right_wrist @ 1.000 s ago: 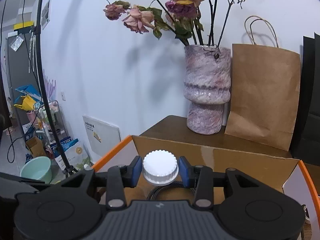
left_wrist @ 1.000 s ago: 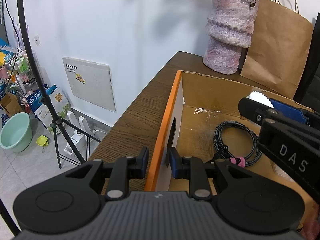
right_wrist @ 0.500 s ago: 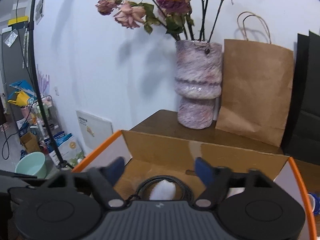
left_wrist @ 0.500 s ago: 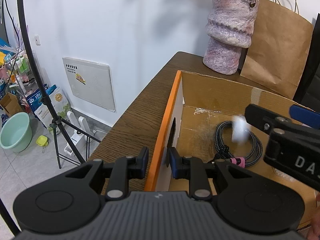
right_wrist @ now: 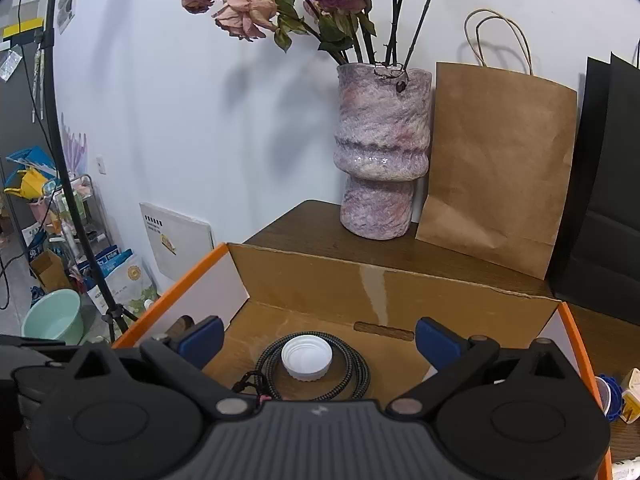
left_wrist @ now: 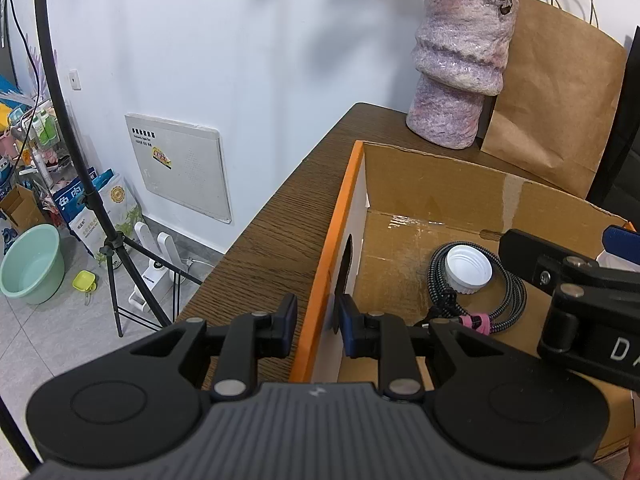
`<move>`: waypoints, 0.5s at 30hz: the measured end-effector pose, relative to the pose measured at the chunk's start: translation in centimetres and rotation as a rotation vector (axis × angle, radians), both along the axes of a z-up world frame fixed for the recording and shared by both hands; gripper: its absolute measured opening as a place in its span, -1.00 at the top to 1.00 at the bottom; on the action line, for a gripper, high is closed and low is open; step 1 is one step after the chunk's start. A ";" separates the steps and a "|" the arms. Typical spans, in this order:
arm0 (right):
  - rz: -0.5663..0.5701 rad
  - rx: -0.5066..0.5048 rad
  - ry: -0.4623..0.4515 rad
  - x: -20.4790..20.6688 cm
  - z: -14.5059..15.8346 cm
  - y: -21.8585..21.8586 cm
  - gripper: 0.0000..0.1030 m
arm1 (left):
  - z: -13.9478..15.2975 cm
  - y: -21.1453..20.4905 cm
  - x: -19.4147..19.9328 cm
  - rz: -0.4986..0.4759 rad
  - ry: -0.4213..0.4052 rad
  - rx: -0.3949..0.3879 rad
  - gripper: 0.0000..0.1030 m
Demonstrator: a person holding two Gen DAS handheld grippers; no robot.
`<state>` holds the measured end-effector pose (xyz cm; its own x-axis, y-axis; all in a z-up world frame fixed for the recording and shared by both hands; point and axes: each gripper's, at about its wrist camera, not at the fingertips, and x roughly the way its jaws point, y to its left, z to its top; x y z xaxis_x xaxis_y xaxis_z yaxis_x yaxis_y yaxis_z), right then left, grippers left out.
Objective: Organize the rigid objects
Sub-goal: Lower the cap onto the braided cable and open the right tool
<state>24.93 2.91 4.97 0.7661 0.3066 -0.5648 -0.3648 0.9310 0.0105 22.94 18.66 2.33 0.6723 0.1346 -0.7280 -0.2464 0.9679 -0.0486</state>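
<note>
A white bottle cap [left_wrist: 468,270] [right_wrist: 307,358] lies open side up on the floor of the cardboard box [left_wrist: 440,184] [right_wrist: 360,280], inside a coiled braided cable [left_wrist: 516,296] [right_wrist: 360,364]. My right gripper [right_wrist: 318,337] hovers over the box above the cap; its jaws are opening wide with nothing between them. One of its black fingers [left_wrist: 532,256] reaches in from the right in the left wrist view. My left gripper [left_wrist: 316,320] is shut on the box's orange-edged left wall, one pad on each side.
The box stands on a dark wooden table [left_wrist: 280,240]. Behind it are a mottled purple vase [right_wrist: 382,152] with dried roses and a brown paper bag [right_wrist: 492,168]. Small blue and yellow items [right_wrist: 616,396] lie right of the box. A tripod [left_wrist: 100,220] and green basin [left_wrist: 30,264] stand on the floor left.
My right gripper opened and let go of the white cap, which dropped into the box and landed inside the cable coil. The left gripper kept its hold on the box wall.
</note>
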 end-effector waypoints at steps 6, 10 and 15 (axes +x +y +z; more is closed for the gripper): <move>0.003 0.003 -0.001 0.0 0.0 0.0 -0.99 | 0.0 0.0 0.0 0.000 0.000 0.000 0.56; 0.002 0.003 0.000 0.0 0.0 0.0 -0.99 | 0.0 0.0 0.0 0.000 0.000 -0.001 0.56; 0.001 0.004 -0.001 0.1 0.1 -0.2 -1.00 | 0.0 -0.1 0.0 0.000 0.000 -0.002 0.56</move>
